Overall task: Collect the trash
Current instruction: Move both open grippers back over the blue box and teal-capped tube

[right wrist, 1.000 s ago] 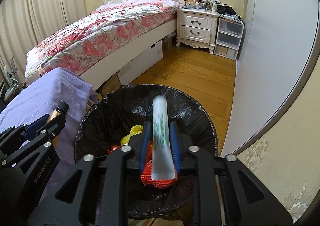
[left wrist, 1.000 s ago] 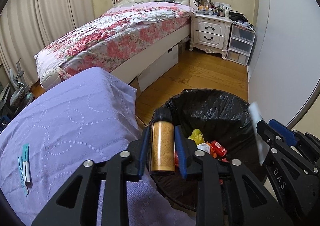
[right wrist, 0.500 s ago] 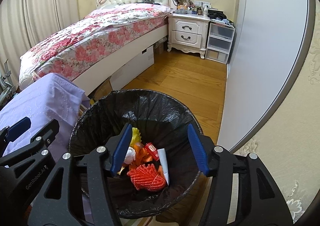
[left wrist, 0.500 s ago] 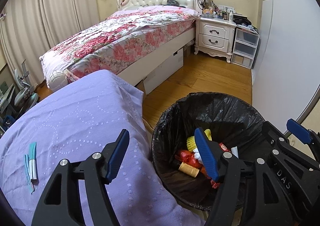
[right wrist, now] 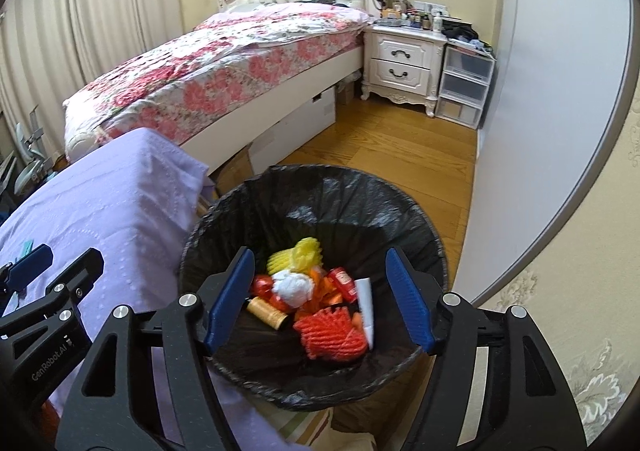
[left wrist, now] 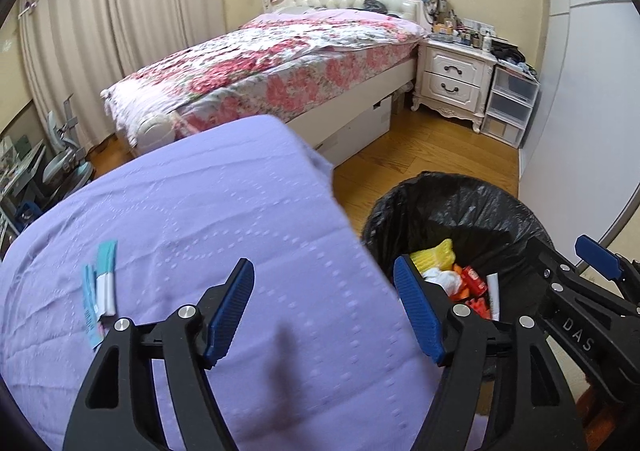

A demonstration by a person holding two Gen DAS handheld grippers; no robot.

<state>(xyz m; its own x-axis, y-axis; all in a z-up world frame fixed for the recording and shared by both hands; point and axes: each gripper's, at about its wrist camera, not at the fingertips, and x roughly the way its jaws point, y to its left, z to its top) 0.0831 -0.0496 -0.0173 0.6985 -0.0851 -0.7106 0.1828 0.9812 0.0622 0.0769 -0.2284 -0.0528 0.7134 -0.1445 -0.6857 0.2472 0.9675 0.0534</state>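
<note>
Left gripper (left wrist: 324, 309): jaws spread, empty, now over the purple cloth (left wrist: 192, 211) rather than the bin mouth as half a second ago; a second ago it pinched the amber bottle (right wrist: 267, 313). Teal-white packets (left wrist: 100, 287) lie on the cloth left of the left jaw. Right gripper (right wrist: 318, 297): jaws spread, empty, above the black-lined trash bin (right wrist: 404, 211). Between its jaws, inside the bin: the bottle, white tube (right wrist: 366, 305), red mesh (right wrist: 334, 335), yellow mesh (right wrist: 298, 253).
</note>
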